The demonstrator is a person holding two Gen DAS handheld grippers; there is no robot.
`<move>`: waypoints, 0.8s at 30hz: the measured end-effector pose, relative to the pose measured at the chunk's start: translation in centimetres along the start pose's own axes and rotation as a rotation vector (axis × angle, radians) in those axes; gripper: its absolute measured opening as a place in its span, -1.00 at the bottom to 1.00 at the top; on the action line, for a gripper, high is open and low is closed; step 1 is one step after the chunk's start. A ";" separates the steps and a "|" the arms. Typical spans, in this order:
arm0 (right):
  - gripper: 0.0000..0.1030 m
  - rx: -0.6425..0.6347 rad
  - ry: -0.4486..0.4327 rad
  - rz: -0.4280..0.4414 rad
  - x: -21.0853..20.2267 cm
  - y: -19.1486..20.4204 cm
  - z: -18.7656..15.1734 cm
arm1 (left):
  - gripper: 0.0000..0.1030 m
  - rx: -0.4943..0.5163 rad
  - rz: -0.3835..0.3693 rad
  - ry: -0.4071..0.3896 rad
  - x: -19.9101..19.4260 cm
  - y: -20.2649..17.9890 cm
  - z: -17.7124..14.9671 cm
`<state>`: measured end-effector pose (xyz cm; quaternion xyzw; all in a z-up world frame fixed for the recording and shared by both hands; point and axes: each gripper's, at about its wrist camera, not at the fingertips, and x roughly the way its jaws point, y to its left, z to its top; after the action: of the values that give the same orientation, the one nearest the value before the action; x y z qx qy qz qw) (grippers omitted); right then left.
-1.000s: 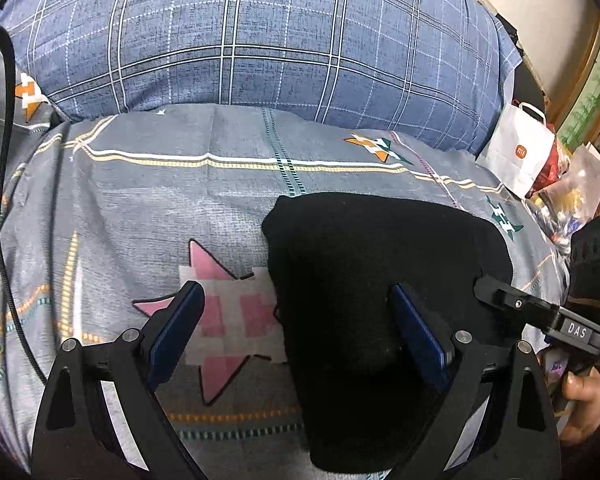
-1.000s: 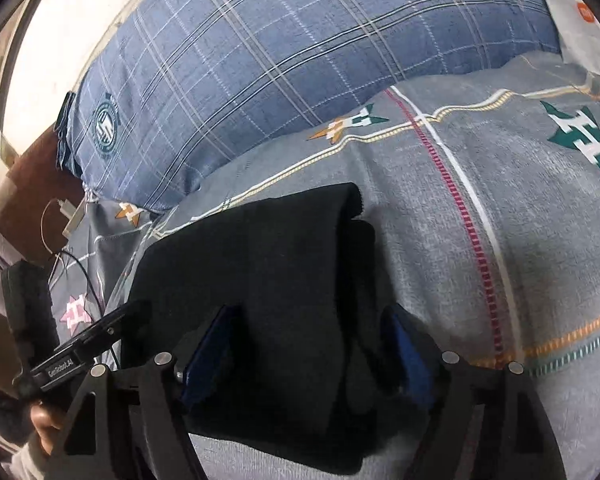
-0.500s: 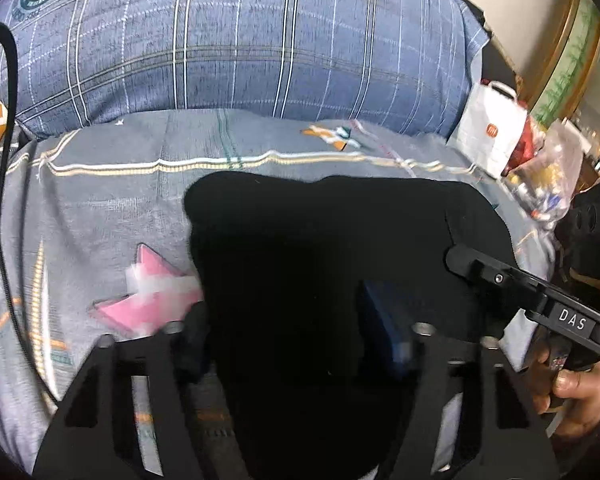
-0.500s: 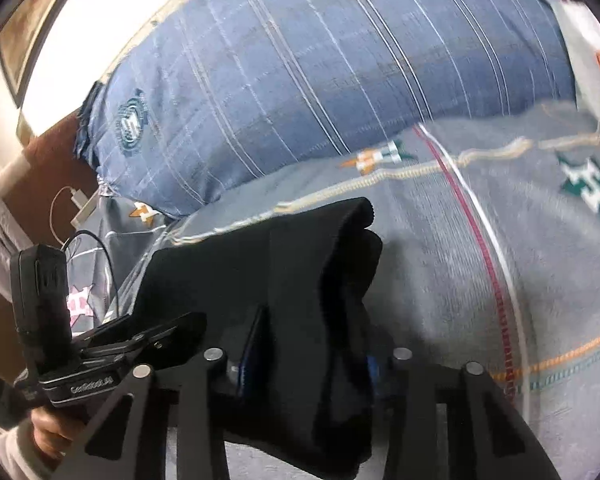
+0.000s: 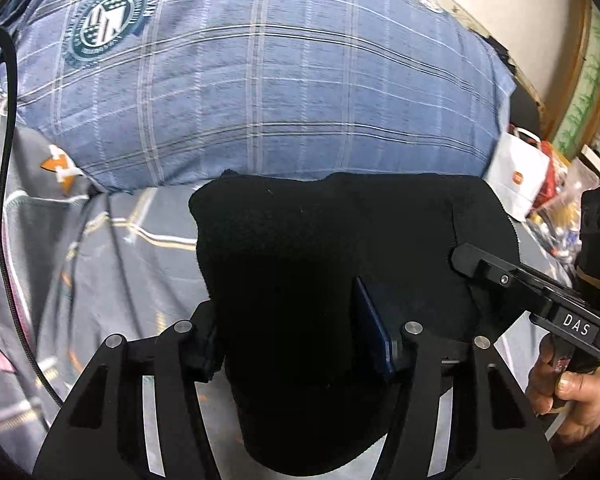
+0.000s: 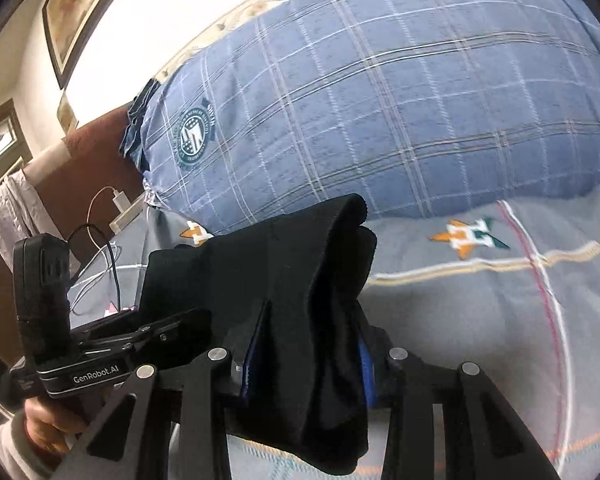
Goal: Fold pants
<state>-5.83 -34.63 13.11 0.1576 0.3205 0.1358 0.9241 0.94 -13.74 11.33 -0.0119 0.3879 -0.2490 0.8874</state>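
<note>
The left gripper (image 5: 296,344) is clamped on the near-left end of the black pants (image 5: 340,260), its jaws drawn in with a thick wad of cloth between them. The right gripper (image 6: 306,354) is likewise shut on the near-right end of the pants (image 6: 292,280), blue pads pressed into the fabric on either side. The pants are already doubled into a compact bundle, and they appear raised off the grey patterned bedspread (image 6: 480,320) with the far edge hanging forward toward the blue plaid pillow (image 5: 280,92).

This looks like a late fold, or the carrying of the finished bundle. The next move likely calls for both grippers travelling together, level, so the layers do not slide apart, then setting the bundle flat before letting go.

Room is tight ahead, where the pillow rises along the bed's far edge. To the right the bedspread lies bare toward its side edge; to the left a black cable (image 5: 4,200) trails across the bed, and it could snag
</note>
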 end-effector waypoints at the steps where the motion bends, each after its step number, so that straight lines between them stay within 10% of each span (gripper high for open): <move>1: -0.28 -0.003 0.005 0.004 0.7 0.3 0.3 | 0.11 -0.005 0.007 0.000 0.2 0.5 0.1; 15: -0.16 0.064 0.187 -0.065 13.1 -2.5 0.2 | 0.27 -0.090 0.072 0.081 8.5 7.4 -0.1; 24: 0.05 0.049 0.129 -0.124 9.4 -2.6 0.3 | 0.60 -0.120 0.128 0.089 7.2 7.6 -0.3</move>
<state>1.83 -33.79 7.18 0.1507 0.3918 0.0803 0.9041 8.13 -10.27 4.59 -0.0291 0.4412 -0.1686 0.8810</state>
